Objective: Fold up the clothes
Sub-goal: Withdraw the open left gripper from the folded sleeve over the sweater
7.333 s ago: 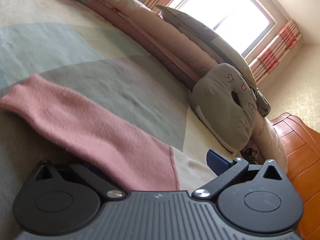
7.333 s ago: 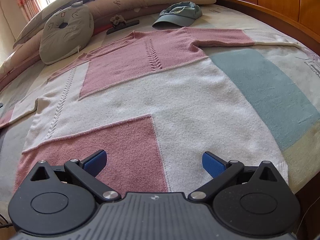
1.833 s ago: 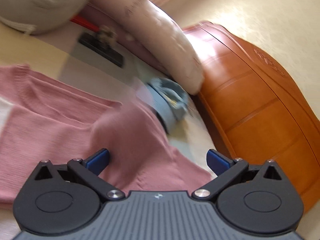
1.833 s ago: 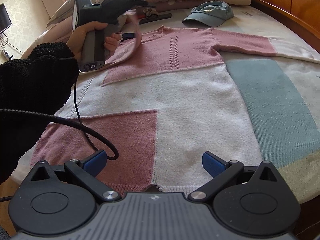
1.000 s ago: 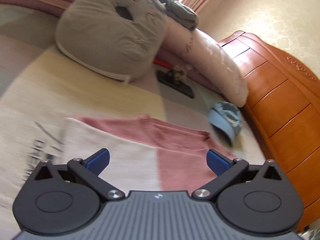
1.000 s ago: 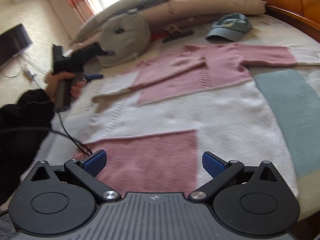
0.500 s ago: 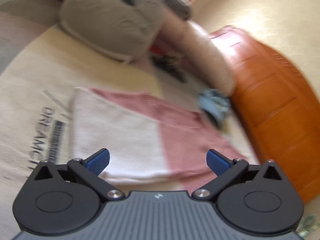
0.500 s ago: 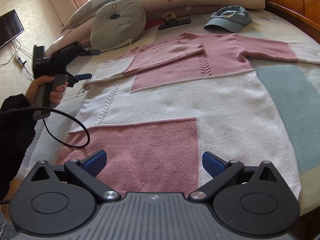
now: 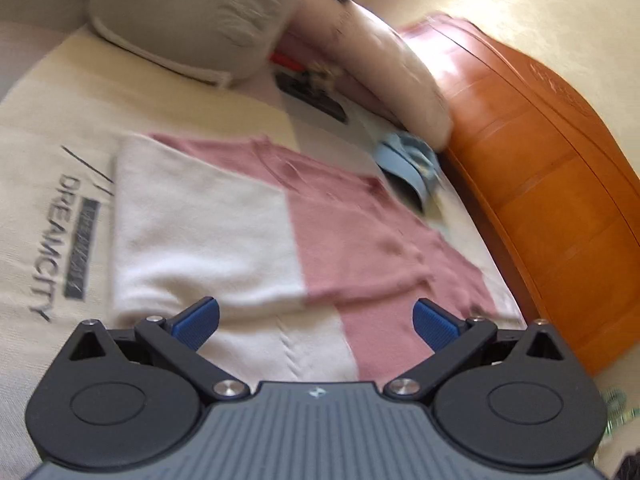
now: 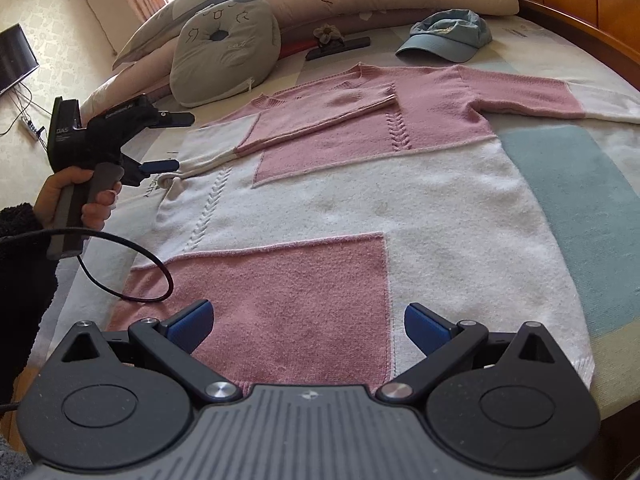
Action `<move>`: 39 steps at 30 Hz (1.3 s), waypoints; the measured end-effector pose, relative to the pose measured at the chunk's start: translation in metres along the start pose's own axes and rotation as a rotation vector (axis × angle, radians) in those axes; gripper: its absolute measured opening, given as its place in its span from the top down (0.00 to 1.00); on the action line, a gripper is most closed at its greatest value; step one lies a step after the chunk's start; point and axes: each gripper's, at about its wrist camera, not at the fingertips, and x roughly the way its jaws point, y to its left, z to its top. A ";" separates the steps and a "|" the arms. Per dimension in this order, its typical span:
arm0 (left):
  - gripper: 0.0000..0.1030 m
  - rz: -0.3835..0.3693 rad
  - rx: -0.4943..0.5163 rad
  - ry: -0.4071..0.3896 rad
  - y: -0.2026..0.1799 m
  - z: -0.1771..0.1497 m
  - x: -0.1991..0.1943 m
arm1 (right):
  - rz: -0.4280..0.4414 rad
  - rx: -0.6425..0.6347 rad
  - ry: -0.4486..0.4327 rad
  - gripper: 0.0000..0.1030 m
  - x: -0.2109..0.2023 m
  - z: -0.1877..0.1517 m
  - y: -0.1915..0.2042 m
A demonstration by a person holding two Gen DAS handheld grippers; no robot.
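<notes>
A pink-and-white sweater (image 10: pixel 360 200) is lying on a bed (image 10: pixel 580 184); the left gripper (image 10: pixel 164 140) and right gripper (image 10: pixel 308 326) are hovering wide open, empty.

Black hand-held grippers with blue-padded fingers, held by a person in a dark fleecy sleeve

The ribbed grey-black left gripper (image 9: pixel 315 317) and its twin, the right gripper (image 10: pixel 308 322), each show ridged blue rubber pads (image 10: pixel 188 325) on black linkage arms, silver pivot screws behind the fingers and round black discs either side; a black fuzzy sleeve (image 10: pixel 18 264) and looping black cable (image 10: pixel 132 268) trail from the grey handle.
</notes>
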 end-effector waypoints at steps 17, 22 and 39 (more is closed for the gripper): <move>0.01 0.181 0.274 -0.006 -0.067 0.014 -0.005 | -0.226 -0.095 -0.040 0.00 0.002 -0.010 -0.019; 0.01 0.167 0.387 -0.034 -0.101 0.011 0.045 | -0.286 0.000 -0.059 0.00 0.024 0.000 -0.053; 0.01 0.103 0.416 -0.002 -0.146 0.013 0.134 | -0.303 -0.050 -0.072 0.00 0.038 -0.021 -0.056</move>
